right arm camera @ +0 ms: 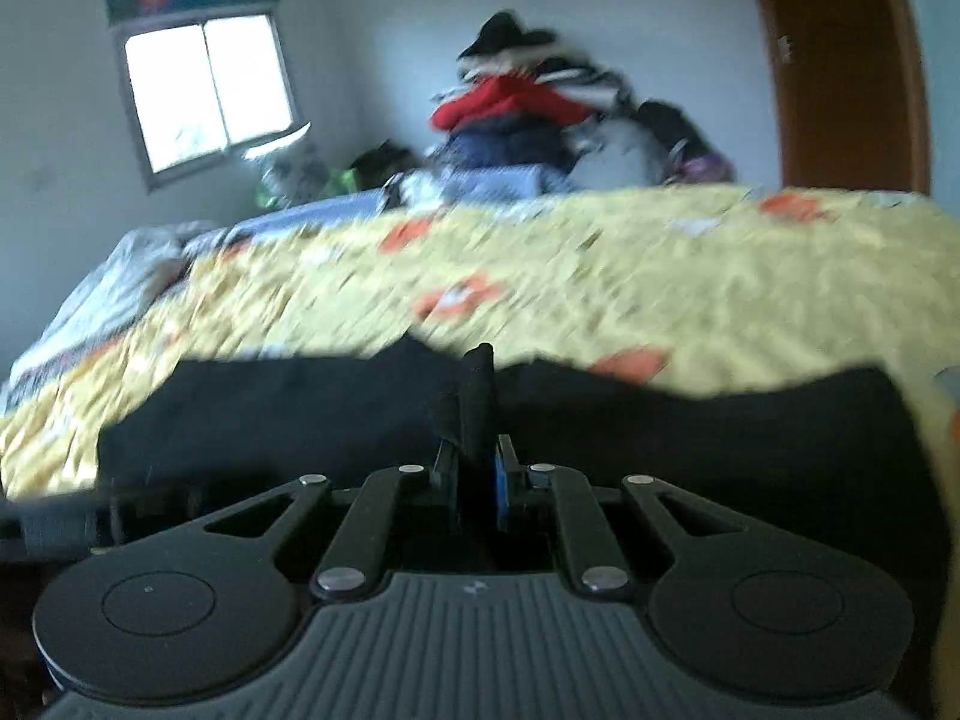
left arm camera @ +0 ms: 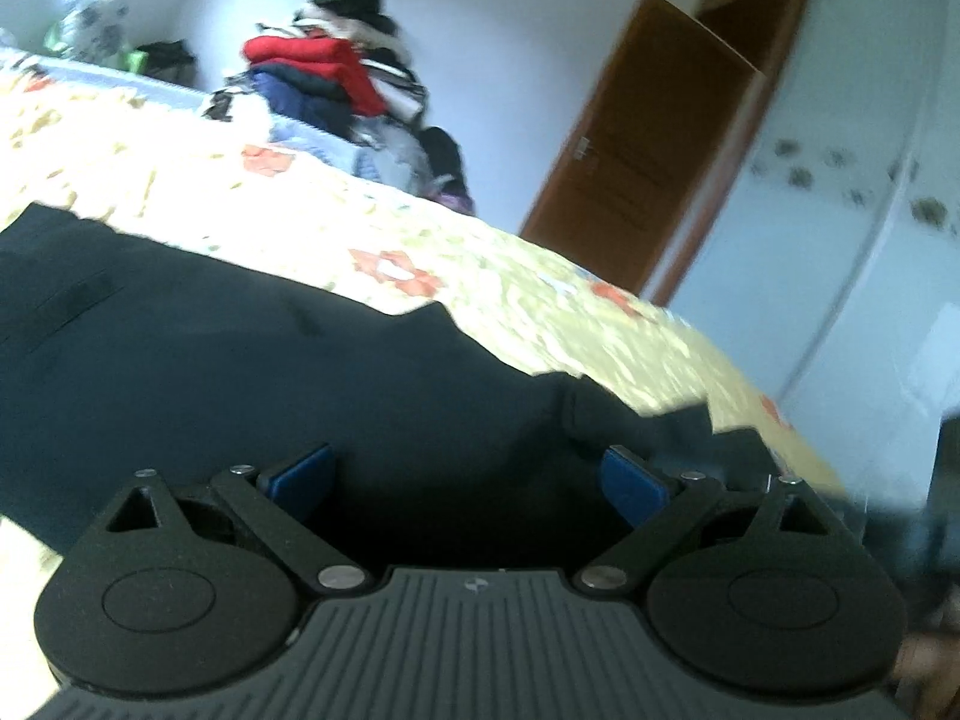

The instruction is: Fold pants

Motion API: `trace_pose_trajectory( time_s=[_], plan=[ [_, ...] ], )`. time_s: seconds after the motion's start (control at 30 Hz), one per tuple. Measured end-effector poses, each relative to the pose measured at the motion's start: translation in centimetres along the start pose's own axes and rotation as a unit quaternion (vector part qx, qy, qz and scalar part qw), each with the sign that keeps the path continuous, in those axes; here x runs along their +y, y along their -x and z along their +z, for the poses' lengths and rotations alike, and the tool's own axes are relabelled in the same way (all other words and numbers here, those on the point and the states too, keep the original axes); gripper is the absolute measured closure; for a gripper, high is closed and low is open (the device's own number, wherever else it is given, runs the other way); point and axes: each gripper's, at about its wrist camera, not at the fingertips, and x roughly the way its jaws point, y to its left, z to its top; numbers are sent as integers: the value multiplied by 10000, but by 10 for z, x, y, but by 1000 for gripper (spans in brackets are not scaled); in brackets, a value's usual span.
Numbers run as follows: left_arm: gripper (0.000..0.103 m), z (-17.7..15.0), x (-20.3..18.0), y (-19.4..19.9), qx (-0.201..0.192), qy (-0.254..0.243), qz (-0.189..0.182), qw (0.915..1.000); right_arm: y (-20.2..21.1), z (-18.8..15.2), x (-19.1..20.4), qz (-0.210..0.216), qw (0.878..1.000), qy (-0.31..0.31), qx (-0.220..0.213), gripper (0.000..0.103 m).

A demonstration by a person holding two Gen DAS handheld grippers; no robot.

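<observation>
Dark pants (left arm camera: 210,348) lie spread on a yellow flowered bedspread (left arm camera: 480,264). In the left wrist view my left gripper (left arm camera: 468,480) hovers low over the cloth, its blue pads (left arm camera: 306,474) far apart and nothing pinched between them. In the right wrist view, which is blurred, the pants (right arm camera: 690,420) stretch across the near part of the bed. My right gripper (right arm camera: 477,468) is shut on a bunched fold of the dark fabric (right arm camera: 477,396) that sticks up between its fingers.
A heap of clothes with a red garment (right arm camera: 516,102) stands past the far edge of the bed. A window (right arm camera: 204,90) is at the left, a brown door (left arm camera: 648,150) at the right. A white wardrobe (left arm camera: 840,192) stands beside the door.
</observation>
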Motion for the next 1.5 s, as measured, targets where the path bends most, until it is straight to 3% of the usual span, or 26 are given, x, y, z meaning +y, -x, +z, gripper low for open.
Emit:
trace_pose_trajectory(
  time_s=[0.17,0.2,0.3,0.4,0.47,0.57,0.63,0.73,0.87,0.9,1.0,1.1,1.27,1.4,1.43,1.5],
  plan=[
    [6,3,7,-1,63,245,61,9997,-13,-4,16,45,9978,426,505,85],
    [6,2,6,0,61,195,77,9998,-10,-12,19,169,9967,495,624,73],
    [6,3,2,-1,138,101,140,9998,4,-13,27,742,9903,855,809,21],
    [6,9,-1,-2,287,-55,249,9993,31,-7,29,927,9848,1264,747,21],
    [6,17,-4,-3,368,-165,301,9987,47,2,17,753,9878,1256,531,21],
    [6,33,-8,-9,429,-316,450,9976,61,16,-21,151,9966,769,237,21],
    [6,44,-12,-18,557,-531,657,9949,61,24,-48,54,9996,147,234,21],
    [6,58,-21,-41,888,-1010,1117,9846,44,23,-75,645,9952,-415,608,20],
    [6,66,-37,-78,1315,-1804,1309,9659,13,20,-81,402,9928,-270,1095,18],
    [6,65,-41,-86,1357,-1966,1360,9615,8,21,-81,317,9936,-205,1067,17],
    [6,63,-48,-114,1520,-2338,1531,9481,0,21,-81,367,9947,-306,912,0],
    [1,62,-45,-144,1612,-2555,1812,9359,-5,14,-77,225,9970,-228,709,0],
    [0,79,-34,-171,1357,-2535,2268,9305,-4,1,-57,-140,9965,572,588,0],
    [5,88,-40,-145,1145,-2226,1981,9477,-9,-1,-44,-441,9918,980,695,0],
    [5,85,-45,-137,1066,-2317,1869,9487,-8,-1,-45,-427,9922,954,682,0],
    [2,76,-55,-130,1091,-2663,1731,9419,-5,0,-50,-326,9947,747,625,0]
  ],
)
